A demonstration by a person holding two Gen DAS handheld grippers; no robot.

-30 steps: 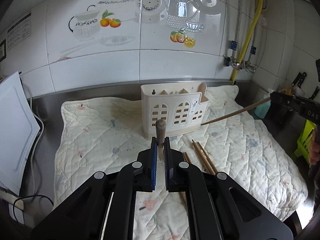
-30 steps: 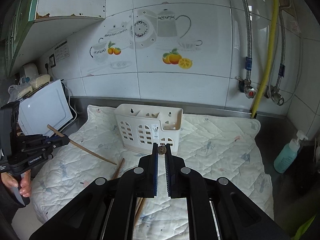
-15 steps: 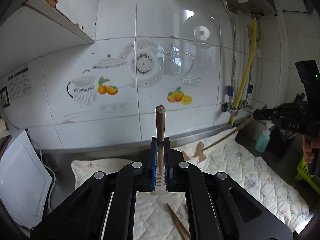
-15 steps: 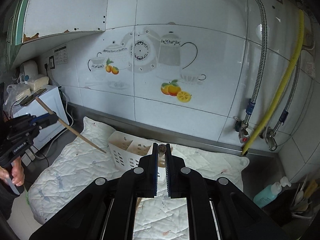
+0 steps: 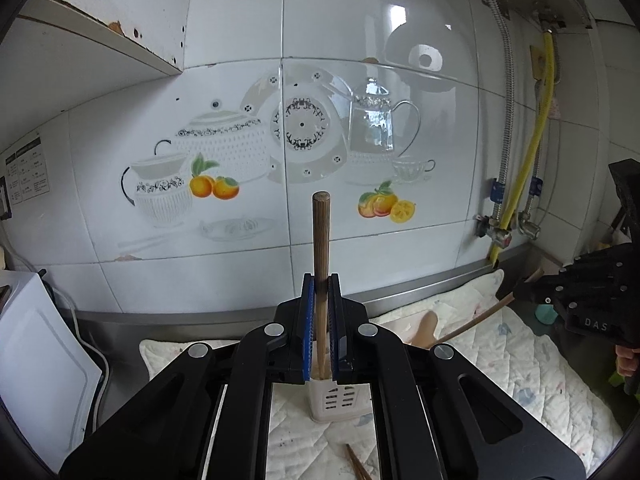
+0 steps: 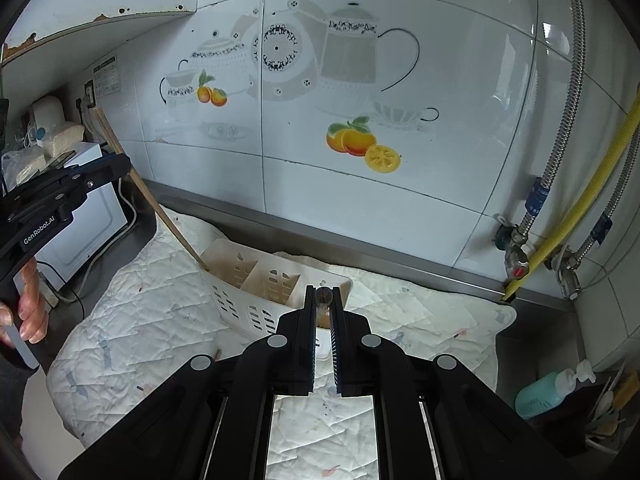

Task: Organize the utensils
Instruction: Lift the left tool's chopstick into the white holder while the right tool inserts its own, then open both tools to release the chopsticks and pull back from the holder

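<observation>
My left gripper (image 5: 320, 284) is shut on a brown wooden chopstick (image 5: 321, 240) held upright; its lower end reaches into the left compartment of the white utensil holder (image 5: 338, 398). In the right wrist view the left gripper (image 6: 116, 168) holds that chopstick (image 6: 160, 212) slanting down into the holder (image 6: 256, 280). My right gripper (image 6: 323, 298) is shut on a wooden utensil handle (image 6: 323, 296), seen end-on above the holder's right end. In the left wrist view the right gripper (image 5: 520, 292) holds that wooden spoon (image 5: 460, 328), bowl end low near the holder.
The holder stands on a quilted mat (image 6: 420, 320) on a steel counter. Loose chopsticks (image 5: 358, 466) lie on the mat. A white appliance (image 5: 36, 360) stands at left. A teal soap bottle (image 6: 548, 390) and gas pipes (image 6: 576, 208) are at right. The tiled wall is behind.
Both grippers have moved closer to the holder. The left one's chopstick tip has gone down into the left compartment. The right one's spoon has come down over the right end.
</observation>
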